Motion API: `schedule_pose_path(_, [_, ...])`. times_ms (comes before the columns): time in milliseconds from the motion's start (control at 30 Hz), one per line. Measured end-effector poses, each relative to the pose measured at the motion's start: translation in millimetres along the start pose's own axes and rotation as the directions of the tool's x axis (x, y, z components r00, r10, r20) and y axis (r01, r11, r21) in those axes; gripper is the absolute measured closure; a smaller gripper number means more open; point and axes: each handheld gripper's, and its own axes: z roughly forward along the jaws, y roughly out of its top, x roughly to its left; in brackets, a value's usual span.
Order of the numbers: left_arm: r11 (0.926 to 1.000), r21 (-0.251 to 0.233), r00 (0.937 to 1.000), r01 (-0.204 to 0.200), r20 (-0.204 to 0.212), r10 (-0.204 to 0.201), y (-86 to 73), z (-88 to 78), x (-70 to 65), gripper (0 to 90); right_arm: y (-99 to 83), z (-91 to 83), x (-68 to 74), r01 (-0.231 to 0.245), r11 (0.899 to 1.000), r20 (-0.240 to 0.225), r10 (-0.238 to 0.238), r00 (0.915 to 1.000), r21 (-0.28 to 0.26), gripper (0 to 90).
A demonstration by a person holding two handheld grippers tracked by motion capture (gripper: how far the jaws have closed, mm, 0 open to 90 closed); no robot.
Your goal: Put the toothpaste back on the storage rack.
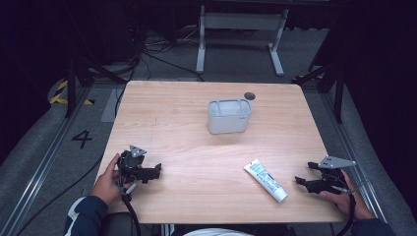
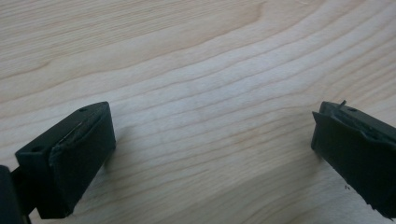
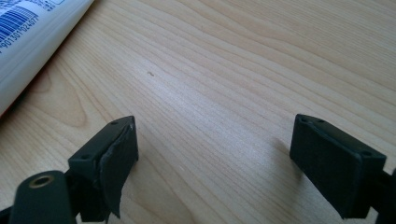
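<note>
A white tube with blue print [image 1: 265, 180] lies flat on the wooden table [image 1: 187, 123] at the front right; its side with a barcode [image 3: 28, 42] fills the upper left corner of the right gripper view. My right gripper [image 1: 302, 174] rests on the table just right of the tube, open, jaws apart over bare wood [image 3: 212, 149]. My left gripper [image 1: 158, 170] sits at the front left, open too, with nothing between its jaws [image 2: 212, 144]. A pale translucent bin [image 1: 229, 116] stands upright past the table's middle.
A small dark round mark [image 1: 250, 96] lies near the table's far edge behind the bin. Beyond the table a white frame [image 1: 241, 29] stands on the grey floor, with cables and dark stands at both sides.
</note>
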Motion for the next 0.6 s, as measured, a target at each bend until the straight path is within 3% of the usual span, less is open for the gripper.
schedule_pose_path(600, [0.9983,-0.004,0.9971,-0.058,0.048,0.058,1.3,1.4,2.5,0.3,-0.1,-0.1,0.9,-0.009,1.000,0.009,0.009,0.9999,0.000,15.7])
